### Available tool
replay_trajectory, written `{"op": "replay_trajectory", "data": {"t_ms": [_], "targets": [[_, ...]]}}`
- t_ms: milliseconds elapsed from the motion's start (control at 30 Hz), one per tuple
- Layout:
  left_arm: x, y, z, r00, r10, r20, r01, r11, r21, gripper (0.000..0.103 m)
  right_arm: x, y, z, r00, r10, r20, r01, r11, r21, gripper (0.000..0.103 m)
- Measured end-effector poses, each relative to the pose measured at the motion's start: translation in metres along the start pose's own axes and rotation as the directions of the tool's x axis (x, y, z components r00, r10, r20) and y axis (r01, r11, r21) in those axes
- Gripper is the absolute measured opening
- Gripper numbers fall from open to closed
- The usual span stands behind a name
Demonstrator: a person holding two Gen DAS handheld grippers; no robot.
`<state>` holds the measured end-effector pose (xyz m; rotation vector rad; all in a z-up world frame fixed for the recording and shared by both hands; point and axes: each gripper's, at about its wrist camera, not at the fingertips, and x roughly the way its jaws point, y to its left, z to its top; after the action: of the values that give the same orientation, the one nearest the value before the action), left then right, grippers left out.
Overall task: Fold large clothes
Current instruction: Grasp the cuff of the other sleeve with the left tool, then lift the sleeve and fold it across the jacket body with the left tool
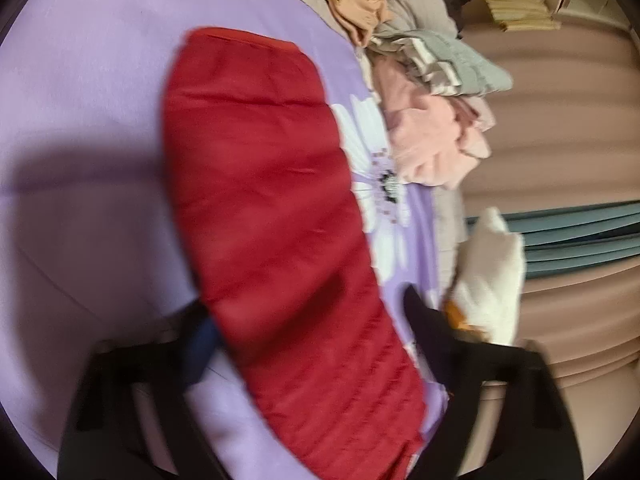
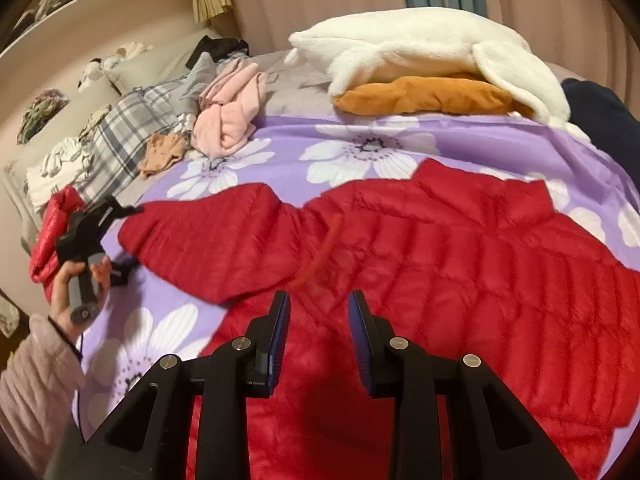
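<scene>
Here, red jacket [image 2: 440, 248] (sleeve [image 1: 272, 200] outstretched)

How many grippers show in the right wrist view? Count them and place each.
2. The right gripper is at bottom centre, open above the red jacket; the left gripper, held in a hand, is at far left, open around the sleeve end.

The light was soft and even, warm in tone, with no glare. The left wrist view was smeared by motion blur, and a dark shadow lay on the purple bedcover [image 1: 80, 184]. The right wrist view was sharper. Both fisheye pictures curved strongly and darkened at the edges.
</scene>
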<state>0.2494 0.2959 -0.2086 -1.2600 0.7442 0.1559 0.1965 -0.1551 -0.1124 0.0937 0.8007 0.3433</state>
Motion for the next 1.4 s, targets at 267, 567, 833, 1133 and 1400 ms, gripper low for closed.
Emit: {"op": "replay_trajectory", "data": {"t_ms": [267,567,833,1133,1400], "targets": [[0.004,0.003,0.004,0.991,0.135,-0.001,-0.135,0.986,0.094,0.010,-0.017,-0.027,-0.018,0.999,-0.049,-0.007,0.049,0.995,0.084,0.032],[-0.036,-0.108,-0.055,0.991,0.067,0.114,-0.119,0.820,0.559,0.009,-0.040,-0.057,-0.040,0.996,-0.091,0.001,0.089,0.975,0.202,0.032],[-0.054,-0.192,-0.159,0.996,-0.039,0.075,-0.041,0.551,0.833,0.009,-0.055,-0.069,-0.055,0.997,-0.075,0.020,0.067,0.963,0.261,0.032],[-0.042,-0.210,-0.260,0.999,-0.017,-0.039,0.042,0.348,0.936,0.009,-0.075,-0.083,-0.070,0.996,-0.066,0.052,0.046,0.949,0.311,0.032],[-0.026,-0.215,-0.327,0.996,0.026,-0.080,0.074,0.188,0.979,0.009,-0.078,-0.100,-0.081,0.997,-0.053,0.056,0.028,0.923,0.384,0.032]]}}
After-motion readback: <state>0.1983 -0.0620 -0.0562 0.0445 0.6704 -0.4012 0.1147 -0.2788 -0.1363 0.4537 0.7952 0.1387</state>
